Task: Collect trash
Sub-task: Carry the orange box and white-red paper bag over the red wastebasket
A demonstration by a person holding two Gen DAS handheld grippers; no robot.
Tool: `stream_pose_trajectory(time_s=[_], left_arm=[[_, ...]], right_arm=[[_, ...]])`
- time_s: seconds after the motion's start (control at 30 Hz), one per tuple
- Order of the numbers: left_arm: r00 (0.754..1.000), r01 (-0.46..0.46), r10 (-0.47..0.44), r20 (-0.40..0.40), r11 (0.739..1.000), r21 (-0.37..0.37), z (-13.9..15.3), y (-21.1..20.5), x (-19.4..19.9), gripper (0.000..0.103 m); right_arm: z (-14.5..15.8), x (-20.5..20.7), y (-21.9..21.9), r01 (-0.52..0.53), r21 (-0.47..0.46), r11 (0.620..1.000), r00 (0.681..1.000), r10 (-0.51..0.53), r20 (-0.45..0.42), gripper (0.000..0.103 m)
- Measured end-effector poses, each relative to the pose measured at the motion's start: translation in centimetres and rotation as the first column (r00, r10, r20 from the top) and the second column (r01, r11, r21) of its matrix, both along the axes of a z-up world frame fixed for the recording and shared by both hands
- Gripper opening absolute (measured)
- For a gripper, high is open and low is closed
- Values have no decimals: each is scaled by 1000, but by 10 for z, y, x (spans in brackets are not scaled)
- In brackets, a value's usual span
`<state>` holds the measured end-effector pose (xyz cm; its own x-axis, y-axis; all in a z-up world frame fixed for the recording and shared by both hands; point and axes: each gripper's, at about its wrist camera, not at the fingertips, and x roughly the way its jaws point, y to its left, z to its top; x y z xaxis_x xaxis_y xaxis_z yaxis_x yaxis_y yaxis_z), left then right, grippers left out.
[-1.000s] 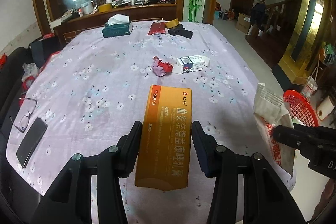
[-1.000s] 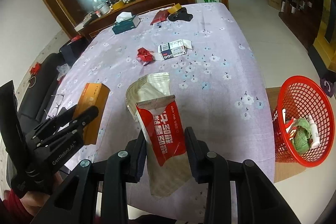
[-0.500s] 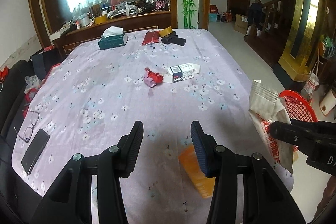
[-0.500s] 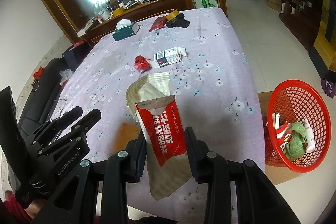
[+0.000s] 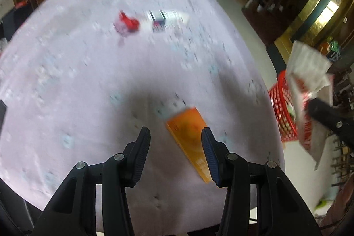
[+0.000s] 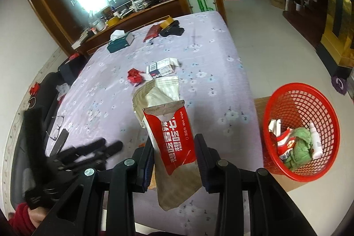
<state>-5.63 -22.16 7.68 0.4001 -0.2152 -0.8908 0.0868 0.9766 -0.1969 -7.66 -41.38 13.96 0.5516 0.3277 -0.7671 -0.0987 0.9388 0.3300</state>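
The right tongs (image 6: 173,154) grip a red-and-beige wet-wipe pouch (image 6: 171,136), its torn top open, held upright over the near edge of the tabletop (image 6: 199,54) draped in a lilac flower-print cloth. To the right, on the floor just beside that tabletop, a red plastic mesh basket (image 6: 302,132) holds a green cloth, a white bottle and red-and-white wrappers. The left tongs (image 5: 176,143) stand open and grip nothing; a flat orange cardboard box (image 5: 190,136) lies askew on the cloth near the near-right edge, partly hidden behind the right-hand finger (this view is blurred). Farther off, mid-tabletop, a crumpled red wrapper (image 6: 133,76) lies just beside a small white-and-dark carton (image 6: 161,68). A teal tissue box (image 6: 120,43) sits near the far edge.
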Motion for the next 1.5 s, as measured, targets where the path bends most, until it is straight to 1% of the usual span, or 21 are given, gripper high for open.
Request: stream_pose_trajectory(time_s=[0.03,0.07,0.1,0.13,0.23,0.3,0.43,0.6,0.63,0.73,0.93,1.03,1.1,1.17,1.33,1.5], left_arm=[[1000,6,-6,-21,1000,-7,-5,-5,0,50],[999,4,-5,-51,1000,-15,-10,-10,1,61],[998,-1,0,-64,1000,-18,-13,-13,1,66],[997,-14,12,-77,1000,-28,-17,-18,1,68],[995,-28,28,-91,1000,1,-23,-27,0,68],[993,-41,40,-111,999,0,-29,-33,4,69],[988,-61,65,-142,998,32,-46,-45,11,69],[989,-62,73,-131,994,87,-59,-53,17,69],[989,-58,69,-131,995,85,-60,-53,18,68],[992,-56,67,-103,992,109,-61,-52,15,60],[996,-39,47,-78,995,97,-58,-46,13,52],[998,-32,37,-49,996,86,-49,-42,11,51],[1000,-26,27,-15,997,76,-39,-40,12,50],[999,-17,14,33,996,86,-26,-39,12,50],[994,16,-25,109,996,86,0,-43,15,50],[988,52,-62,141,996,74,13,-54,18,50]], right_arm=[[-1,-1,-3,2,-2,1000,1000,-2,-4,37],[-2,-1,-5,3,-2,1000,1000,-3,-7,37],[-3,-2,-9,5,-2,1000,1000,-5,-10,37],[-4,-3,-13,7,-2,1000,1000,-7,-11,37],[-6,-6,-23,9,-1,1000,1000,-9,-17,37],[-7,-9,-30,10,-7,1000,1000,-10,-16,37],[-8,-13,-41,9,-2,1000,1000,-9,-17,37],[-9,-15,-50,-4,-8,1000,1000,4,-13,37],[-9,-15,-51,-6,-8,1000,1000,6,-14,37],[-10,-14,-55,-6,-9,1000,1000,6,-13,37],[-12,-10,-52,1,-3,1000,1000,-1,-17,37],[-14,-7,-48,7,0,1000,1000,-7,-23,37],[-14,-5,-45,15,2,1000,1000,-15,-27,37],[-14,-3,-43,23,2,1000,999,-23,-28,37],[-15,-1,-41,46,0,999,998,-46,-32,37],[-15,-2,-44,75,-4,997,997,-75,-37,37]])
